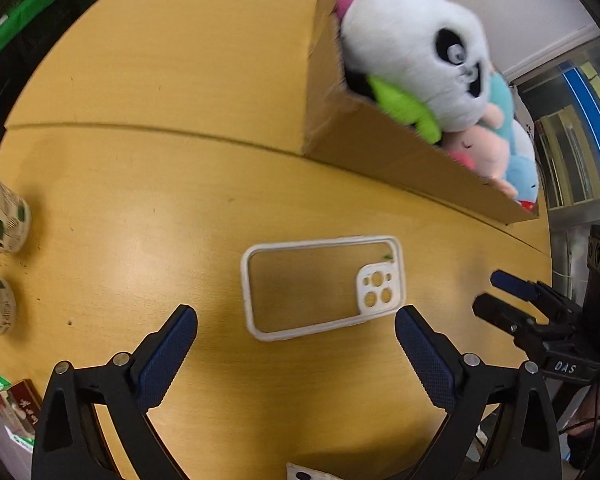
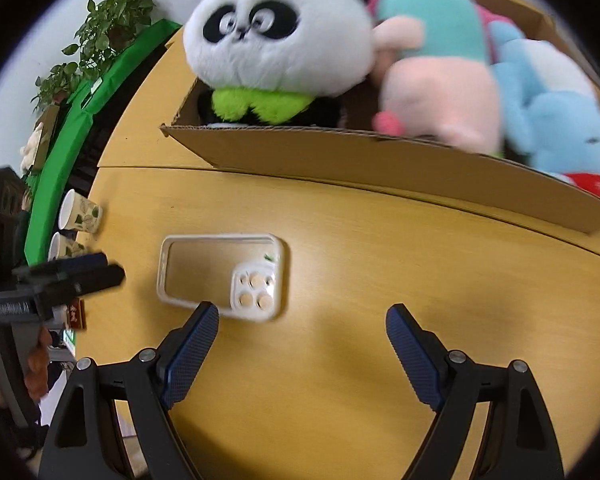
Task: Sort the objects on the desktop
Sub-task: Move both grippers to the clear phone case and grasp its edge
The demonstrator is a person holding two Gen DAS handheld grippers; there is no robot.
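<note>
A clear phone case with a white rim (image 1: 323, 286) lies flat on the yellow wooden table, just beyond my open, empty left gripper (image 1: 296, 316). In the right wrist view the case (image 2: 222, 276) sits ahead and left of my open, empty right gripper (image 2: 302, 314), whose left fingertip (image 2: 204, 320) overlaps its near edge. A cardboard box (image 1: 380, 148) behind the case holds a panda plush (image 1: 416, 52) and several other soft toys. The box (image 2: 380, 164) and panda (image 2: 276, 28) also fill the top of the right wrist view.
Two patterned paper cups (image 1: 4, 224) stand at the left table edge, also in the right wrist view (image 2: 80, 210). Small packets (image 1: 16, 404) lie at the near left. A second case's corner (image 1: 304, 474) shows at the bottom. Potted plants (image 2: 100, 28) and a green rail line the far left.
</note>
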